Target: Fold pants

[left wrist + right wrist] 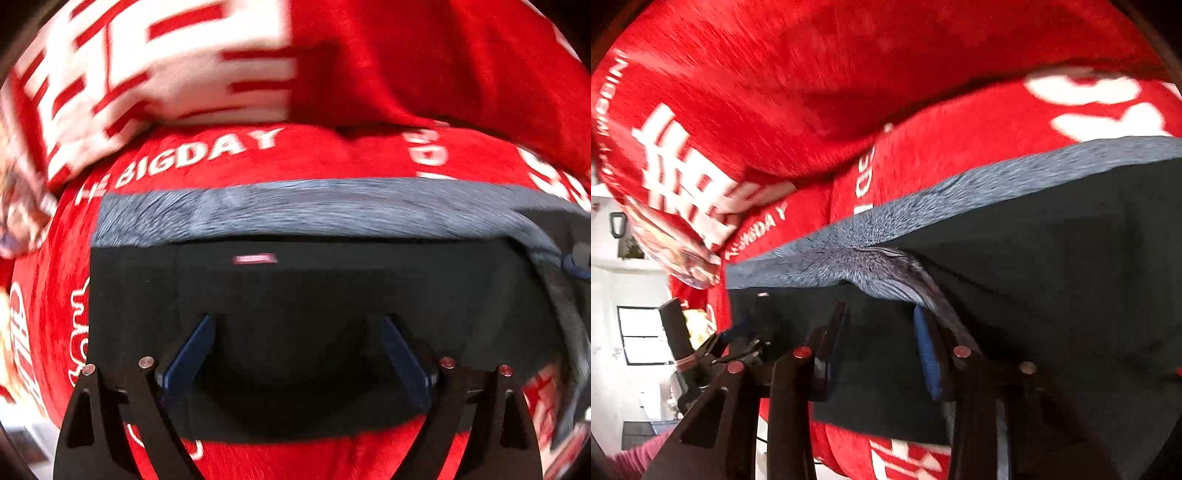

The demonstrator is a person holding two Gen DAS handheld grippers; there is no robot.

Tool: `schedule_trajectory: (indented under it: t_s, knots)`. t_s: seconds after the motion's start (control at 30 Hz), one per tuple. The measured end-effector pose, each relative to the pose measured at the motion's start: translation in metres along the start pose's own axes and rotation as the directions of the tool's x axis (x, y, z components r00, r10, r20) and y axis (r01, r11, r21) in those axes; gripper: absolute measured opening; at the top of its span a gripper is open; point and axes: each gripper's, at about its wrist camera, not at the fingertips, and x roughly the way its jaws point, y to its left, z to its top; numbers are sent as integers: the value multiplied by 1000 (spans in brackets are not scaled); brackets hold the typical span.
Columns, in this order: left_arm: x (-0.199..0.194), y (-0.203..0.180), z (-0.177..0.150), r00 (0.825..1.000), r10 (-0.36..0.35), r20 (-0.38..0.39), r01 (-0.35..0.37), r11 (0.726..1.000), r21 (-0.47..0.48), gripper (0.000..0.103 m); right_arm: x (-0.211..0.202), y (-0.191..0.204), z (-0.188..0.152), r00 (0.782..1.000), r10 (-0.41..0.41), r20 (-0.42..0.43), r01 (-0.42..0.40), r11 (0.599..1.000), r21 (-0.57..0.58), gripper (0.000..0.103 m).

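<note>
Left gripper: blue-padded fingers spread wide apart, nothing between them, hovering over the black fabric pants. Pants lie flat on a red fleece blanket with white lettering, fuzzy grey inner lining exposed along the far edge, small red label just below it. Both views are motion-blurred. Right gripper: fingers also apart, blue pad at the turned-up grey flap of lining near the pants edge; can't tell if pad touches fabric, not clamped. In the right view, pants run off to the right, blanket bunched up behind them. White room wall and dark-framed window at far left.
</note>
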Motion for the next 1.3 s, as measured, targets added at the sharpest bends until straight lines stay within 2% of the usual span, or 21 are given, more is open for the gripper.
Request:
schedule_trajectory:
  t_s: [0.07, 0.13, 0.23, 0.33, 0.37, 0.4, 0.5, 0.6, 0.67, 0.7, 0.77, 0.87, 0.93, 0.97, 1.0, 1.03, 1.1, 1.2, 1.3]
  knots:
    - [-17, -19, -4, 998, -67, -3, 67, 997, 32, 91, -30, -12, -15, 999, -13, 39, 13, 1000, -1, 58]
    - [-29, -48, -8, 986, -166, -24, 167, 985, 44, 91, -50, -28, -29, 998, -25, 53, 24, 999, 30, 59]
    - [-32, -102, -14, 947, -310, -85, 315, 948, 52, 91, -88, -62, -63, 996, -52, 78, 41, 990, 134, 59]
    - [-25, -160, -24, 905, -393, -163, 408, 910, 76, 91, -131, -104, -117, 985, -137, 103, 108, 963, 246, 59]
    - [-23, -178, -27, 893, -410, -187, 431, 898, 92, 91, -146, -120, -142, 979, -175, 102, 140, 949, 283, 59]
    - [-24, -192, -30, 888, -414, -200, 440, 891, 109, 91, -152, -132, -160, 974, -205, 94, 168, 936, 310, 59]
    - [-26, -228, -38, 887, -399, -232, 442, 878, 183, 91, -169, -169, -217, 966, -253, 57, 210, 892, 401, 59]
    - [-22, -247, -42, 881, -389, -270, 449, 868, 215, 91, -163, -194, -259, 969, -246, 26, 205, 856, 474, 59]
    - [-16, -255, -44, 866, -395, -307, 465, 862, 202, 91, -154, -203, -276, 976, -218, 23, 177, 845, 506, 59]
    - [-12, -258, -45, 864, -392, -316, 464, 863, 199, 91, -150, -207, -283, 980, -196, 33, 151, 841, 519, 59]
    - [-10, -264, -48, 861, -391, -324, 464, 866, 188, 91, -141, -209, -289, 987, -145, 71, 86, 847, 525, 59]
    - [-6, -263, -53, 846, -415, -334, 483, 863, 150, 91, -136, -212, -289, 989, -90, 118, 15, 855, 518, 57]
    - [-5, -269, -54, 843, -423, -333, 488, 862, 141, 84, -133, -212, -287, 989, -64, 134, -17, 847, 531, 28]
    - [-6, -272, -53, 840, -427, -336, 494, 858, 144, 59, -134, -214, -286, 990, -44, 137, -37, 838, 544, 3]
    - [-6, -273, -52, 827, -440, -349, 510, 849, 140, 38, -136, -215, -286, 989, -33, 144, -53, 831, 554, 3]
    - [-6, -275, -50, 812, -455, -366, 527, 841, 125, 37, -144, -215, -286, 985, -16, 170, -84, 823, 561, 3]
    - [-11, -276, -43, 805, -477, -354, 541, 835, 105, 37, -162, -211, -275, 976, 22, 216, -140, 825, 547, 3]
    - [-29, -276, -27, 808, -498, -315, 551, 829, 102, 37, -192, -204, -242, 962, 55, 269, -186, 852, 489, 3]
    - [-43, -274, -2, 809, -522, -271, 560, 824, 86, 37, -217, -198, -186, 950, 76, 304, -204, 887, 415, 3]
